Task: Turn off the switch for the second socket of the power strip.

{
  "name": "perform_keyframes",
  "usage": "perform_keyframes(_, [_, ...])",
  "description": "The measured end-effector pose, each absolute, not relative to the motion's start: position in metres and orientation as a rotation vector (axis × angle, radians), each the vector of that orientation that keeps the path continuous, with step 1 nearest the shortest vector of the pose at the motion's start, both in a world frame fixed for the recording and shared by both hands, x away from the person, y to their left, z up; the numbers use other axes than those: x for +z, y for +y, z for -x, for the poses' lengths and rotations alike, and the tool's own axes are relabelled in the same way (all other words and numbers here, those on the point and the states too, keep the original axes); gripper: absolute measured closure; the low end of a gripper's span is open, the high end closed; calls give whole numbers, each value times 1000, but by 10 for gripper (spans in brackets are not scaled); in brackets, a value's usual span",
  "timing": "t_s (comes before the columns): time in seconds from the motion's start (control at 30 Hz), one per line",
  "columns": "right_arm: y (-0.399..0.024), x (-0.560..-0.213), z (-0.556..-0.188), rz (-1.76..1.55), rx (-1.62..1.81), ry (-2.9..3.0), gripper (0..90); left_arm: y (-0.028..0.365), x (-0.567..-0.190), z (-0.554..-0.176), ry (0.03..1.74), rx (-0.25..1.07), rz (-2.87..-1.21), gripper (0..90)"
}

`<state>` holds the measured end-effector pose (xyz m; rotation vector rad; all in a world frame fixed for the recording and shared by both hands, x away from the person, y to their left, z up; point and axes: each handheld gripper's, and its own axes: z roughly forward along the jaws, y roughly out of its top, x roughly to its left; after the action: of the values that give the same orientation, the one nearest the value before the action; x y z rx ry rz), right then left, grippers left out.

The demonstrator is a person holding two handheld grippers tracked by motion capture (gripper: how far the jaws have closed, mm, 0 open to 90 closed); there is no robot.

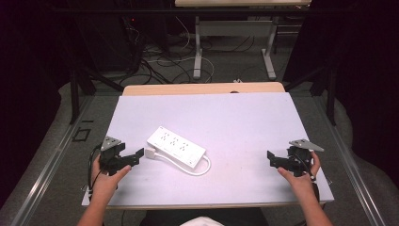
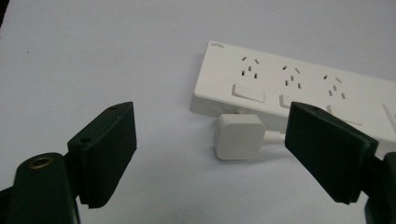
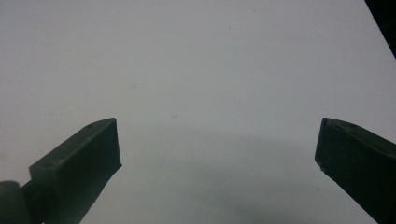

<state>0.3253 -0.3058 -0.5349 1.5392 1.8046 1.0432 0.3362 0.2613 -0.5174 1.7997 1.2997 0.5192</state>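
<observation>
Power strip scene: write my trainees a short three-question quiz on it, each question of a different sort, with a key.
1. True or false: the left gripper is shut on the plug.
2. Which gripper is nearer the power strip? A) left B) right
3. Fill in: the plug lies on the table, ____ the power strip.

Key: 1 false, its jaws stand open short of the plug; 2 A; 3 beside.

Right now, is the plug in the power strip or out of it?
Out. The plug lies on the table beside the power strip, its sockets bare, just ahead of the open left gripper.
</observation>
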Motion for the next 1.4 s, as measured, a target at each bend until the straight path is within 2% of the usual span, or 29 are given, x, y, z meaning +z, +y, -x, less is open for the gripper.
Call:
perform_keyframes(0.23, [-299, -536, -329, -1517, 1042, 1833, 0, 255, -502, -338, 1308, 528, -1781, 286])
perform_keyframes(0.67, [-294, -537, -329, -1502, 1037, 1850, 7, 236, -483, -354, 1274, 514, -1794, 373])
perform_keyframes(0.8, [-293, -538, -329, -1511, 1036, 1850, 10, 229, -479, -358, 1279, 517, -1788, 442])
perform_keyframes(1.4, [-294, -539, -331, -1511, 1030, 1851, 25, 195, -460, -379, 1285, 362, -1871, 510])
